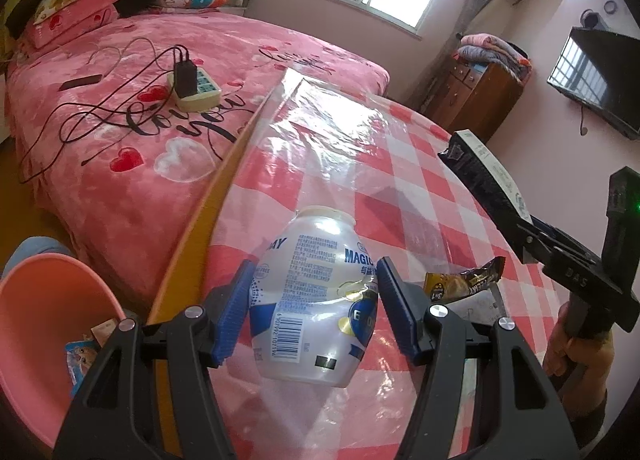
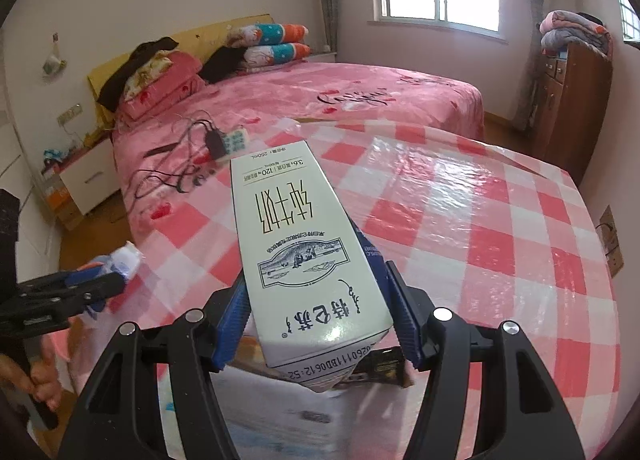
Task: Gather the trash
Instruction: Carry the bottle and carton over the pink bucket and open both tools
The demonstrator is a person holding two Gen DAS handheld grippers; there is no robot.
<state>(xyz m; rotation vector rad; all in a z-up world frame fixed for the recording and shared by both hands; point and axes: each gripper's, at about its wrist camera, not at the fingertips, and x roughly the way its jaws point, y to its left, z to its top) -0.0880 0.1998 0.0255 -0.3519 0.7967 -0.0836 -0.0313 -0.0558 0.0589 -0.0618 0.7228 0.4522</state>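
My left gripper is shut on a white plastic bottle with a blue label, held above the edge of the red-and-white checked table. My right gripper is shut on a white milk carton, held over the table; the right gripper with its carton also shows at the right of the left wrist view. The left gripper with the bottle shows at the left of the right wrist view. A brown-and-yellow coffee sachet lies on the table beside the bottle. A pink bin with wrappers inside stands low at the left.
A bed with a pink heart blanket runs along the table's far side, with a power strip, cables and a phone on it. A wooden cabinet with folded blankets and a wall TV stand at the right.
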